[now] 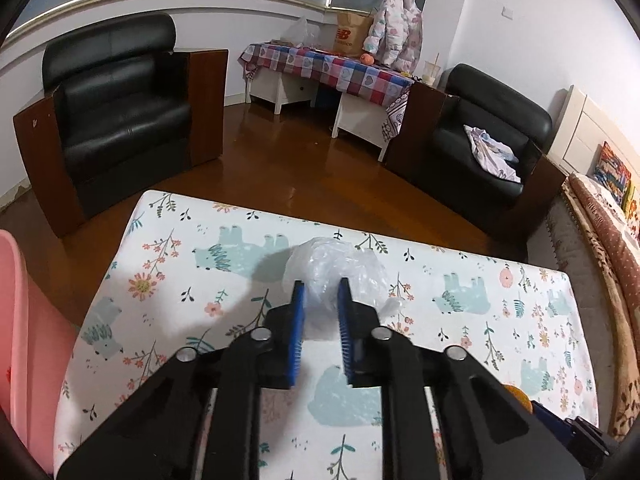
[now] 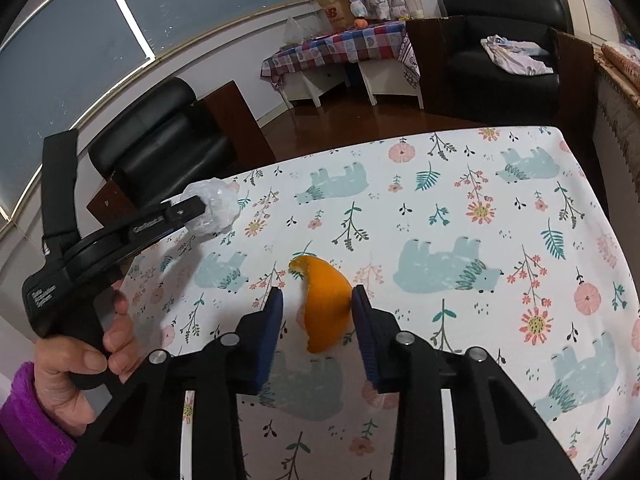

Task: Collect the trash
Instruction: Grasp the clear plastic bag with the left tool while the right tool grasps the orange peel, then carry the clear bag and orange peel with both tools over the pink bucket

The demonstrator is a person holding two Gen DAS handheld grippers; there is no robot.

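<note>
A crumpled ball of clear plastic [image 1: 332, 264] lies on the table's bear-and-flower cloth [image 1: 180, 264]. My left gripper [image 1: 321, 290] is shut on it, both blue pads pressing into its near side. The right wrist view shows the same plastic [image 2: 218, 204] at the table's far left edge. A curled orange peel [image 2: 326, 296] stands on the cloth [image 2: 480, 184] between the pads of my right gripper [image 2: 316, 296]. The right pad touches the peel, and a strip of cloth shows between the peel and the left pad. A hand [image 2: 92, 360] in a purple sleeve holds the left gripper's handle.
A pink bin [image 1: 16, 320] stands beside the table's left edge. Beyond the table are wooden floor, two black armchairs [image 1: 120, 112] [image 1: 480, 140] and a side table with a checked cloth [image 1: 328, 68]. A patterned blanket [image 1: 608, 240] runs along the right.
</note>
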